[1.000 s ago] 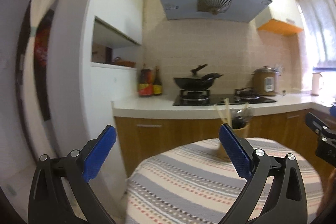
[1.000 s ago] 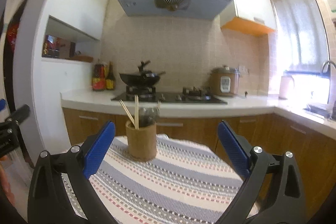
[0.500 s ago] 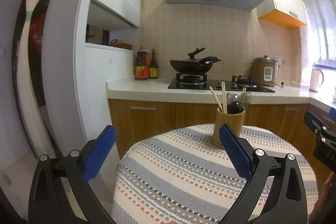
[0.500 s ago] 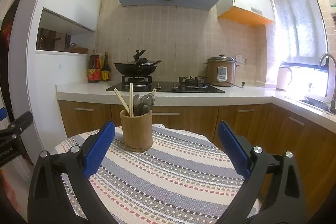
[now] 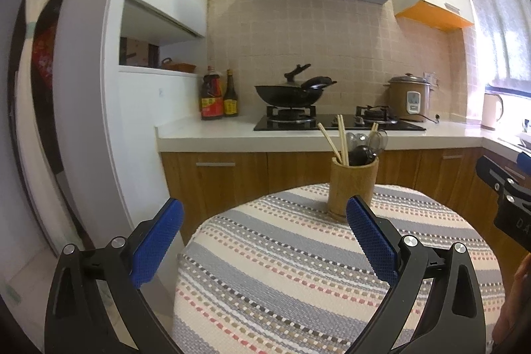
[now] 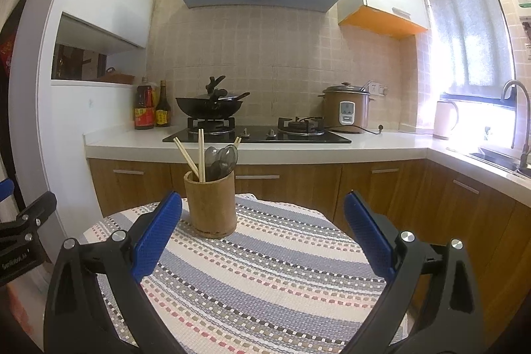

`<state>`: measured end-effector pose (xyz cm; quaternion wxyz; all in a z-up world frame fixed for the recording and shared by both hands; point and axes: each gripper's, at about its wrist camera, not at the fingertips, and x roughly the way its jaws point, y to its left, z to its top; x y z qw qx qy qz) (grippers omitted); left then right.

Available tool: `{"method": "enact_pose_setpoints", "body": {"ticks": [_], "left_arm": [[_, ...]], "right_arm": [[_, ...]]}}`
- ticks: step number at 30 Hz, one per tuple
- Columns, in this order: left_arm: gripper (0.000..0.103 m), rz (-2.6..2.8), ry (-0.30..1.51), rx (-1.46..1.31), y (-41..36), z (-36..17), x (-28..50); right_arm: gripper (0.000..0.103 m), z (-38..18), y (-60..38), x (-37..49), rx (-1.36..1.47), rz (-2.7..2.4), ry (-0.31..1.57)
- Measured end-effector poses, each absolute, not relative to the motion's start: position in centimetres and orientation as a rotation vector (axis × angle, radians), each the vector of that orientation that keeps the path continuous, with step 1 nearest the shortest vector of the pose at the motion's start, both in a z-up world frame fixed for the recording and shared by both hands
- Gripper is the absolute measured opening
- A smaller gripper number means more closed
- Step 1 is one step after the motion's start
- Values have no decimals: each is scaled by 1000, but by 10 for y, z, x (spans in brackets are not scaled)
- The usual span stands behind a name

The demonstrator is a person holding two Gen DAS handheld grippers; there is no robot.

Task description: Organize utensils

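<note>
A bamboo utensil holder (image 5: 352,188) (image 6: 211,204) stands upright at the far side of a round table with a striped cloth (image 5: 298,271) (image 6: 265,271). Wooden chopsticks (image 5: 335,140) (image 6: 195,158) and several spoons (image 5: 365,145) (image 6: 222,158) stick out of it. My left gripper (image 5: 264,214) hovers open over the table's near left part, nothing between its blue pads. My right gripper (image 6: 262,209) is open too, the holder just behind its left finger (image 6: 156,234).
Behind the table runs a white counter (image 6: 381,145) over wooden cabinets, with a hob, a black wok (image 5: 292,92), two bottles (image 5: 219,98) and a rice cooker (image 6: 346,111). A sink and tap (image 6: 517,121) sit at the right. A white wall stands left.
Both views have tilted down and come closer to the table. The holder now shows more fully and larger. Both grippers stay open.
</note>
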<state>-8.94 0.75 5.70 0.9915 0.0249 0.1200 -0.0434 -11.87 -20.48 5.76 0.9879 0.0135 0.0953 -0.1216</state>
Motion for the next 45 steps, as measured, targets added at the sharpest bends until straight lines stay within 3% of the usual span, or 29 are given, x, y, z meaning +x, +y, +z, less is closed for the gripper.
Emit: {"method": "enact_pose_setpoints", "body": {"ticks": [45], "left_arm": [[95, -92, 269, 28, 10, 50, -81]], "right_arm": [[94, 57, -211, -118, 48, -232, 193]]}}
